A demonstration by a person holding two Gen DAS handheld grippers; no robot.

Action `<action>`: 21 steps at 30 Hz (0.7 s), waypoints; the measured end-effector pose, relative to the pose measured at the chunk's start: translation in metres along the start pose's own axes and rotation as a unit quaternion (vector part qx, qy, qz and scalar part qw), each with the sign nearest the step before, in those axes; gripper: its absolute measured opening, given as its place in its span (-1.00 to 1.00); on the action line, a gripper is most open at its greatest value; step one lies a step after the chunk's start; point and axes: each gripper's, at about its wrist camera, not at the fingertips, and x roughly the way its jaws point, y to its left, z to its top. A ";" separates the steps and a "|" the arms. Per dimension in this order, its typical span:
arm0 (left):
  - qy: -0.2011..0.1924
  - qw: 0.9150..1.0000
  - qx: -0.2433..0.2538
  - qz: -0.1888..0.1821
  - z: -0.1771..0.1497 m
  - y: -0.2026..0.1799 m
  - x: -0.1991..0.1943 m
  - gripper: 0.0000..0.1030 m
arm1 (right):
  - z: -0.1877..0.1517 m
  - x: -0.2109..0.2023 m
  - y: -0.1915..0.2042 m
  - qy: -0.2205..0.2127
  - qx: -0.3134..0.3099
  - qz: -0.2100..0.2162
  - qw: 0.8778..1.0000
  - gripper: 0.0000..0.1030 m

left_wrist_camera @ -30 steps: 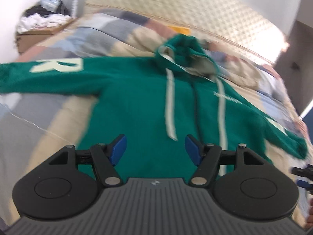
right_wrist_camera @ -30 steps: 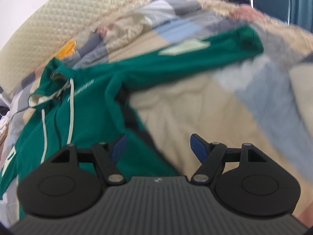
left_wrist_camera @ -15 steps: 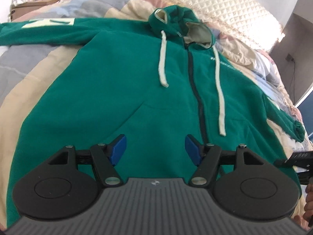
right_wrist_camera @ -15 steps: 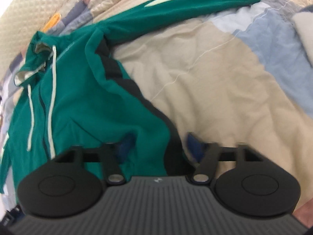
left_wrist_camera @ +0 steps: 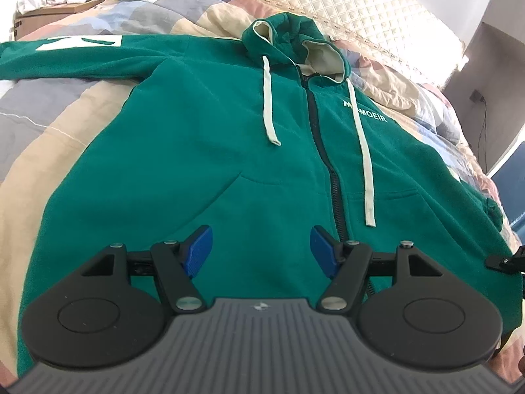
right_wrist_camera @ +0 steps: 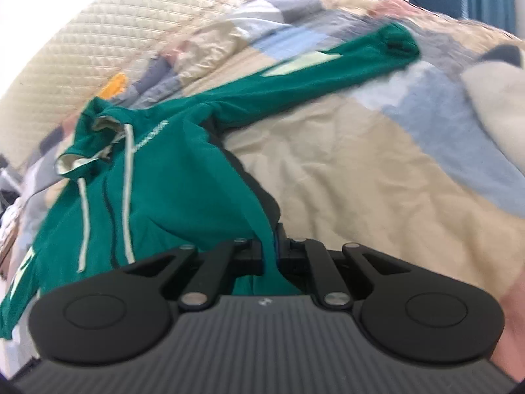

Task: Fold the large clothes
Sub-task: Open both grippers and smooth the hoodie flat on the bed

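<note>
Nearest in the right wrist view: right gripper (right_wrist_camera: 270, 256), jaws having just been closing, now pinching a raised fold of the green hoodie (right_wrist_camera: 170, 177) at its side edge, fabric rising as a narrow ridge straight out of the pressed-together black fingers toward 12 o'clock. Spreading from there toward 10 o'clock, the hoodie's body, soft and fleecy, with two pale flat drawcords (right_wrist_camera: 126, 193) trailing down beside a dark zipper. Stretching toward 1 o'clock, one long sleeve (right_wrist_camera: 315, 75) bearing a pale patch, cuff bunching at the far end. Lying under everything, a patchwork quilt (right_wrist_camera: 361, 170) in beige, blue and grey, lightly wrinkled. Curving beyond at 11 o'clock, a cream headboard (right_wrist_camera: 98, 39) with diamond stitching.

In the left wrist view: left gripper (left_wrist_camera: 261, 249) hovering with jaws spread wide, blue ribbed pads (left_wrist_camera: 197, 251) apart and gripping nothing, the hoodie's lower front showing between them. Running toward 12 o'clock just right of centre, the zipper (left_wrist_camera: 323, 151); slanting pocket openings to either side. Crumpling at the far end, the hood (left_wrist_camera: 295, 42) with cream lining. Reaching toward 10 o'clock, the other sleeve with a white block patch. Piling at the far 11 o'clock corner, crumpled laundry on a wooden stand (left_wrist_camera: 59, 3).
</note>
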 end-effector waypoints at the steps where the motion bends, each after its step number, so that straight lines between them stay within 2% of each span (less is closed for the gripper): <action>1: 0.001 1.000 0.004 0.003 -0.001 -0.001 -0.001 0.38 | 0.000 0.001 -0.002 0.009 0.009 -0.007 1.000 -0.85; 5: 0.009 1.000 0.013 0.010 -0.002 -0.002 0.003 0.38 | 0.000 0.018 0.001 0.037 -0.010 -0.040 0.998 -0.85; 8: 0.009 1.000 0.022 0.018 -0.002 -0.002 0.005 0.38 | -0.001 0.025 -0.004 0.050 0.004 -0.041 0.998 -0.79; 10: 0.005 0.999 0.027 0.023 0.000 -0.002 0.005 0.38 | -0.002 0.024 -0.005 0.042 0.006 -0.037 0.998 -0.73; 13: -0.008 0.999 0.029 0.028 0.004 -0.001 0.000 0.38 | -0.005 0.016 0.004 0.013 -0.016 -0.038 0.999 -0.21; 14: -0.012 0.999 0.029 0.028 0.006 -0.001 -0.002 0.38 | -0.005 0.013 0.007 0.001 -0.028 -0.035 0.999 0.09; 15: -0.016 0.999 0.029 0.028 0.007 -0.001 -0.005 0.38 | -0.006 0.009 0.010 -0.013 -0.040 -0.030 0.999 0.28; 18: -0.028 0.999 0.034 0.023 0.011 -0.003 -0.011 0.38 | -0.010 -0.004 0.021 -0.055 -0.083 -0.010 0.995 0.27; 21: -0.034 0.999 0.037 0.014 0.012 -0.008 -0.014 0.38 | -0.017 -0.015 0.036 -0.089 -0.137 0.024 0.986 0.26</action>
